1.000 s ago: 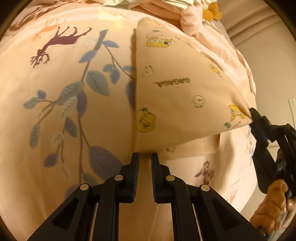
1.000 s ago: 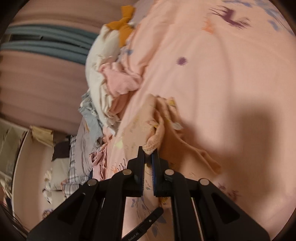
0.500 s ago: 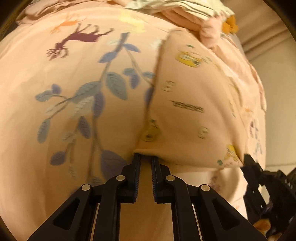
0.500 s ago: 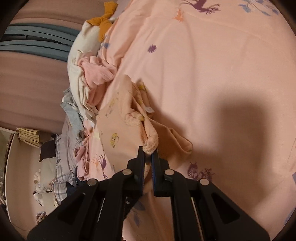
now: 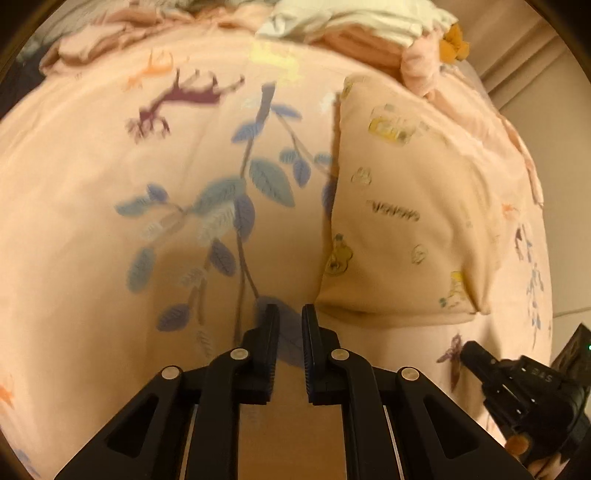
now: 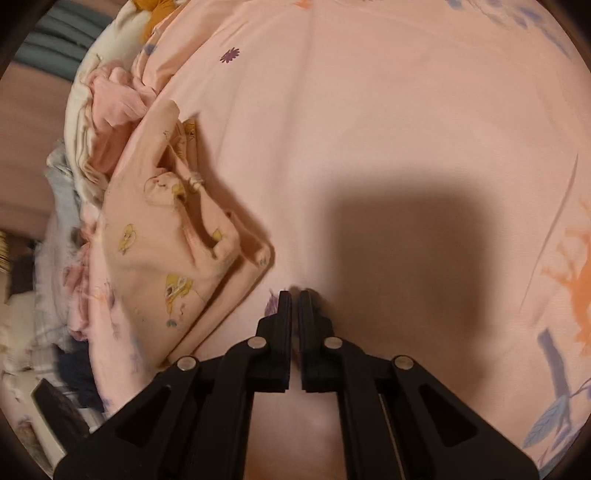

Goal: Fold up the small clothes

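A small peach garment (image 5: 399,221) with yellow cartoon prints lies folded on the pink bed sheet (image 5: 110,221). In the left wrist view, my left gripper (image 5: 290,314) is shut just left of the garment's near corner, with only the sheet's leaf print showing in the gap. My right gripper (image 5: 476,358) shows at the lower right, off the garment's near edge, and a hand holds it. From the right wrist view, the garment (image 6: 166,251) lies rumpled to the left. There the right gripper (image 6: 294,295) is shut over bare sheet (image 6: 369,129) and holds nothing.
A heap of loose clothes (image 5: 369,29), white, pink and mustard, lies along the bed's far side, and also shows in the right wrist view as a pile (image 6: 107,110) at the left. The sheet's right edge drops off beside a pale wall (image 5: 554,129).
The garment's near edge was at my left fingertips; now it lies to their right. The cuff that sat at my right fingertips is gone from them, and the garment lies flat on the sheet.
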